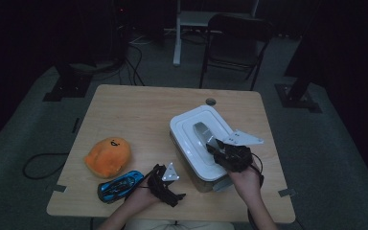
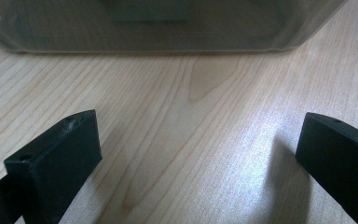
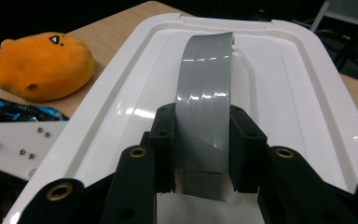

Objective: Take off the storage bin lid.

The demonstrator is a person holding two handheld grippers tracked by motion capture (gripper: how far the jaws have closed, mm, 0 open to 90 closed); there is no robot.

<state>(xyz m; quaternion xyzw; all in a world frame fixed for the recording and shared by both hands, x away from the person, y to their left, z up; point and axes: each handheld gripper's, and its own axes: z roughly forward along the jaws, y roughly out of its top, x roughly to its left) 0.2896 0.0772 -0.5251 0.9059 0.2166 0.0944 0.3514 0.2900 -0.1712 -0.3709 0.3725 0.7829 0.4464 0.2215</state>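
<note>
The step in hand looks like opening the box: the right gripper (image 3: 201,154) has its jaws pinched on the grey handle (image 3: 205,107) that arches over the white lid (image 3: 289,88); in the high view the storage box (image 1: 191,160) sits right of centre, the lid on it, and the right gripper (image 1: 220,149) lies over its near end. The left gripper (image 1: 165,182) rests low at the bottom centre of that frame, just beside the box's near wall; in the left gripper view its jaws stand spread wide over bare table (image 2: 191,140), holding nothing, with the translucent box wall (image 2: 158,28) across the top of the frame.

The next move probably calls for a straight lift on the handle, perhaps with the left gripper steadying the box; whether any latch holds the lid I cannot tell.

Room is fair: the upper left of the tabletop is open; the orange plush toy (image 1: 108,155) and blue toy car (image 1: 120,186) lie at lower left, well apart from the box; the box's right side is near the table's right edge (image 1: 273,158), so setting the lid down to the far side or the left seems safer.
</note>
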